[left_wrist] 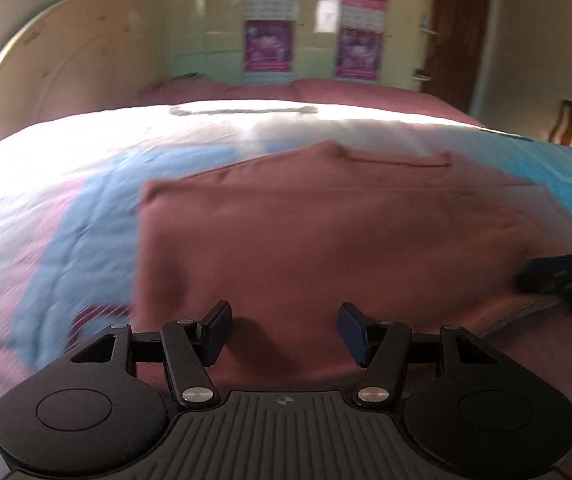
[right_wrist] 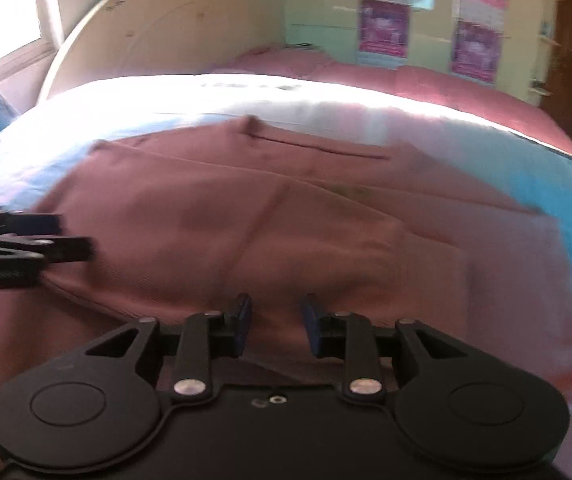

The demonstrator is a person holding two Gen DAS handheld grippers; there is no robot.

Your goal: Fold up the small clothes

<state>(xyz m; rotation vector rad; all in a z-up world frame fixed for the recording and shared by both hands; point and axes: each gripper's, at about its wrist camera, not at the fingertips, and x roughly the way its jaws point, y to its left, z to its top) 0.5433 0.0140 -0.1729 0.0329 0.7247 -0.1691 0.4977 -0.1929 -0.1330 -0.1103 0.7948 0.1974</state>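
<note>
Two grippers hang over one rust-pink garment (left_wrist: 306, 232) that fills the centre of both views, spread on the patterned bedspread (left_wrist: 65, 208). It looks partly folded: its left side is a straight edge, and a turned-in flap shows at centre right in the right wrist view. The left gripper (left_wrist: 283, 330) and right gripper (right_wrist: 275, 326) are both spread apart, grasping nothing, so the final folds seem left to do
</note>
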